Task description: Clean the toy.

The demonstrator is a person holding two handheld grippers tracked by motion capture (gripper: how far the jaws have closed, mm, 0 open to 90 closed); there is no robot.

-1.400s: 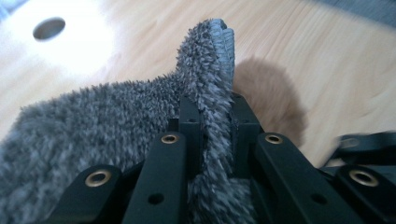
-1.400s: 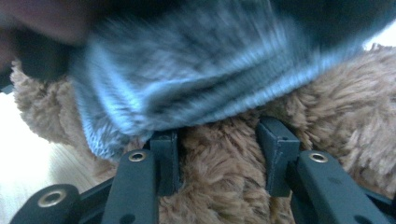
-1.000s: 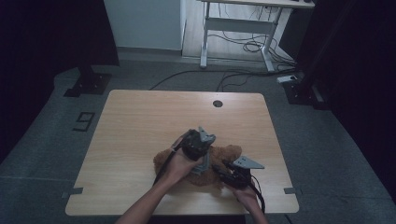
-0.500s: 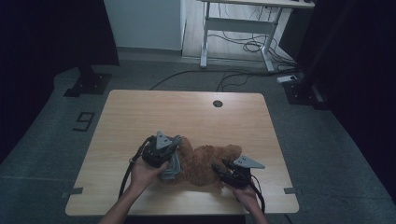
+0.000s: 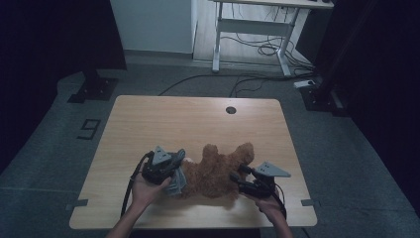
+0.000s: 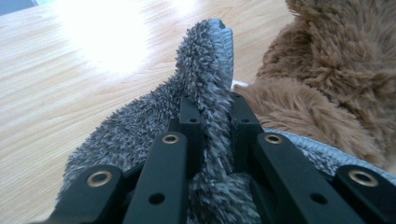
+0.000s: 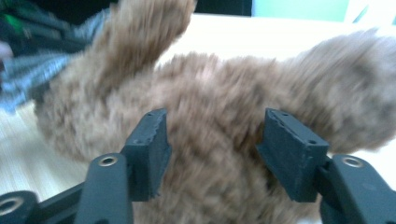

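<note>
Brown plush fur marks the one teddy bear (image 5: pixel 218 168), which lies on the wooden table (image 5: pixel 198 119) near its front edge, between the two hands. The left hand (image 5: pixel 146 191) comes in from the bottom edge and holds the left tongs (image 5: pixel 176 173) low over the table, pointing toward the bear. These tongs are closed on one grey fluffy cloth (image 6: pixel 205 93), which is pinched between the jaws and lies just beside the bear, touching its fur. The right hand (image 5: pixel 270 204) holds the right tongs (image 7: pixel 212 149) at the other side of the bear. Their jaws have just been opening and now stand apart, with brown fur between them but not pressed.
</note>
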